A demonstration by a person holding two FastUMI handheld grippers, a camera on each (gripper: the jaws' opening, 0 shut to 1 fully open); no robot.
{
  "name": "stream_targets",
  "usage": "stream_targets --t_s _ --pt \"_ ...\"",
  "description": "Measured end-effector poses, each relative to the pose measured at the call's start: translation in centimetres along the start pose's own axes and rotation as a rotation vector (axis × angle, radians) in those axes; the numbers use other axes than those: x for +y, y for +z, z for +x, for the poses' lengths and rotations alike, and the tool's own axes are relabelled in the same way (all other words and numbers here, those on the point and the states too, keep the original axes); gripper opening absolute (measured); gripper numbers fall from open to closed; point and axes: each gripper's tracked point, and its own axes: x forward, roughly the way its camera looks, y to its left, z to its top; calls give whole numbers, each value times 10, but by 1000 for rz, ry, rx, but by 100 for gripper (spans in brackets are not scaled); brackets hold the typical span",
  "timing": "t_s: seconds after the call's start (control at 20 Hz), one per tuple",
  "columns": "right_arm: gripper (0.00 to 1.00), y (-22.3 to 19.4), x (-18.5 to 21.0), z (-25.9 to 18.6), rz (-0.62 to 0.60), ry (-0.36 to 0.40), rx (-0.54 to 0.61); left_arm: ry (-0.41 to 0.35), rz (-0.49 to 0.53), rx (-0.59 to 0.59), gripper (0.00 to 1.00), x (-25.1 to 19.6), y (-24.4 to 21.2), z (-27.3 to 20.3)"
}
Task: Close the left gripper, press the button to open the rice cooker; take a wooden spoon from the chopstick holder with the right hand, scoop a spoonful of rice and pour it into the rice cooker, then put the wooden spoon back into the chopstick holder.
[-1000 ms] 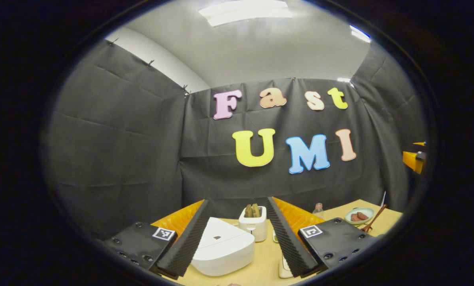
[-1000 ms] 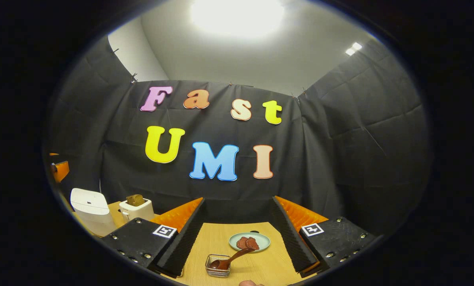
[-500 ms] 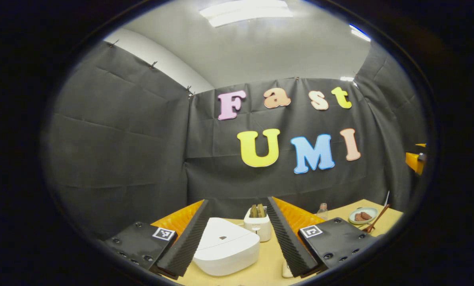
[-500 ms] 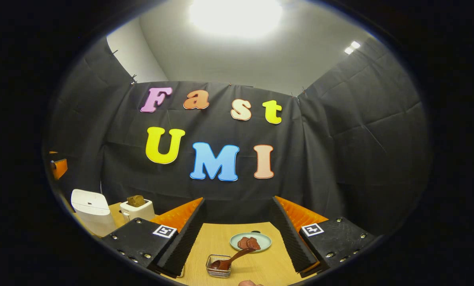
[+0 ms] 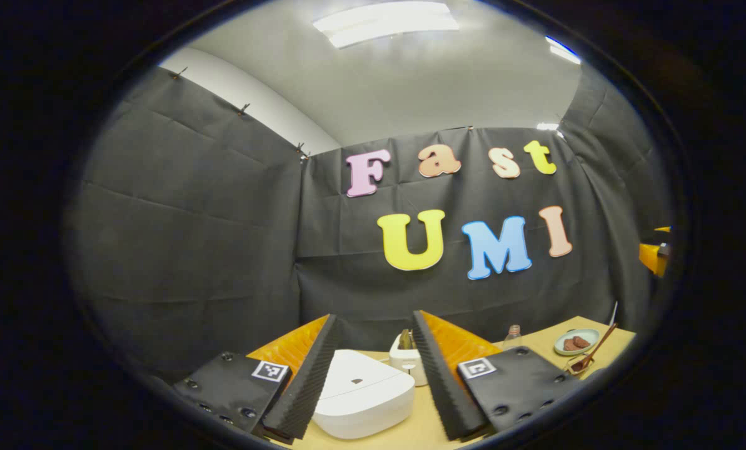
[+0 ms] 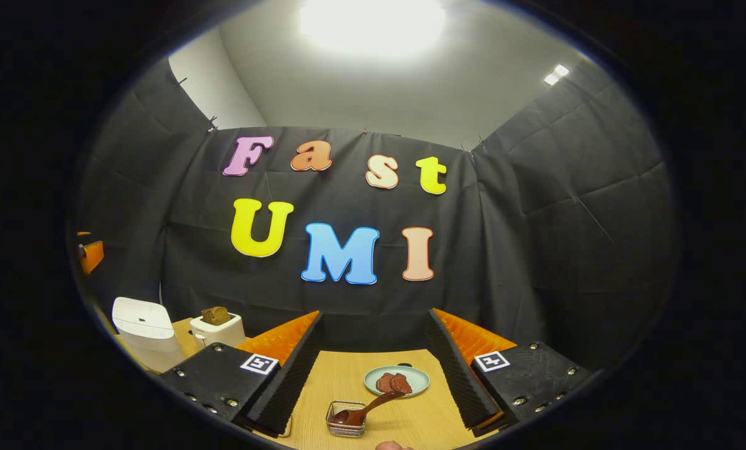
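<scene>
Booth enclosed by black cloth walls (image 6: 535, 206), pinned along the top edge with small clips, creased in broad folds. Above the cloth, plain white wall (image 5: 267, 112) and white ceiling (image 5: 448, 75). Lit from overhead: long rectangular ceiling panel (image 5: 385, 22) in the left gripper view; strong glare from a ceiling light (image 6: 373, 22) in the right gripper view, plus a smaller lamp (image 6: 554, 75) toward the corner. Light wood-grain table (image 6: 348, 381) standing against the back cloth. Floor hidden.
</scene>
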Motion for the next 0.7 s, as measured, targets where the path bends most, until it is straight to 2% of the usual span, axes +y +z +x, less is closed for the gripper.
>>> stream_targets --t_s 0.05,0.1,0.15,0.3,0.35,0.4,0.5,0.55,0.6,0.7 --pt "98 0 1 0 2 -1 1 -15 -4 1 75 -2 0 2" --pt "98 -1 1 1 3 -2 2 -9 -5 3 72 2 2 2" --pt "98 -1 2 1 3 -2 3 -8 -7 4 63 3 2 5" --pt "98 -1 3 1 2 -7 4 -13 -11 16 52 6 -4 7" --pt "98 -1 5 0 4 -6 6 -30 -17 22 39 6 -4 12" --pt "98 0 7 0 4 -8 3 -37 -23 23 33 6 -7 11" --pt "98 3 9 -2 -2 -11 -5 -70 -31 19 24 5 -11 12" --pt "98 3 10 -4 -10 -13 -9 -30 -24 11 22 20 -8 7" --pt "98 4 11 -4 -17 -16 -11 -40 -28 13 11 22 -10 18" --pt "98 5 14 -5 -29 -21 -12 -64 -49 29 9 20 -16 23"
